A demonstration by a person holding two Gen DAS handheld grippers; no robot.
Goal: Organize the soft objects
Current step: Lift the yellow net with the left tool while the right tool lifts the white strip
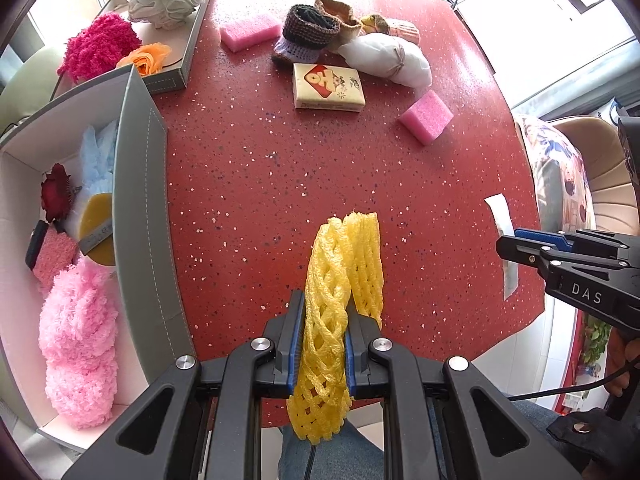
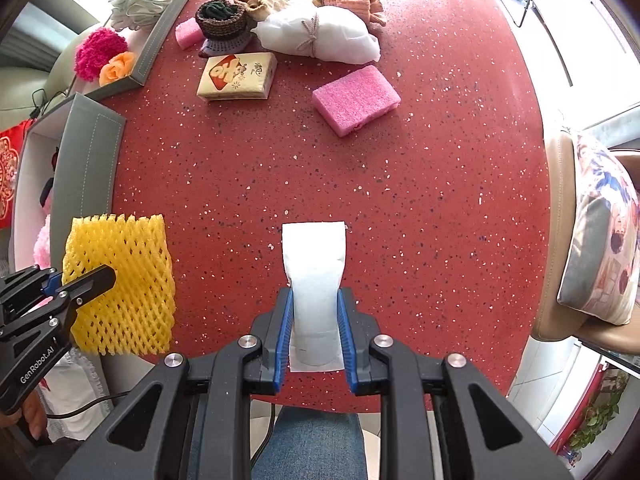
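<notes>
Left gripper (image 1: 322,336) clamped on yellow foam net (image 1: 340,280), held above red table (image 1: 280,184). Right gripper (image 2: 314,332) closed on white packet (image 2: 314,280), over table's near edge. Grey box (image 1: 140,200) just left, holding pink fluff (image 1: 76,340). Farther off: pink sponge (image 2: 356,100), tissue pack (image 2: 236,76), white bundle (image 2: 320,32).

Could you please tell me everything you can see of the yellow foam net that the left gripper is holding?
The yellow foam net is a soft, stretchy-looking mesh sleeve with diamond-shaped holes and ragged ends. It is squashed flat and folded; the left wrist view shows two layers edge-on. The left gripper is shut on it, its blue pads pinching the middle, and both ends stick out past the fingers. It hangs above the red speckled table, apparently touching nothing else, close to the grey box on that side.
</notes>
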